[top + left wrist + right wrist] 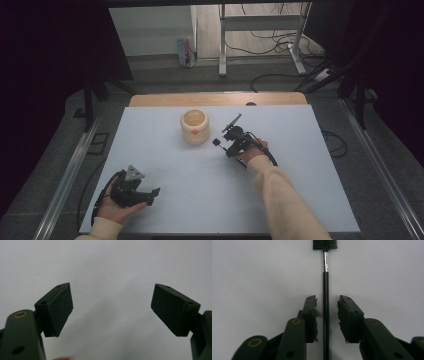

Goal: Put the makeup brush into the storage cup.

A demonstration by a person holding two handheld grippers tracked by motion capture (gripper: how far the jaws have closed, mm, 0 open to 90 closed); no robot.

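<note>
A thin black brush with a silver ferrule and a small comb-like head lies on the white table, and its handle runs straight between the jaws of my right gripper. Narrow gaps show on both sides of the handle, so the pads do not press it and the gripper is open. In the high view the right gripper sits just right of a cream pot, with the brush head pointing toward it. My left gripper rests near the front left, open and empty.
The white table top has a wooden strip along its far edge. Metal rails run down both sides of the table. Beyond it are a desk frame and cables on the floor.
</note>
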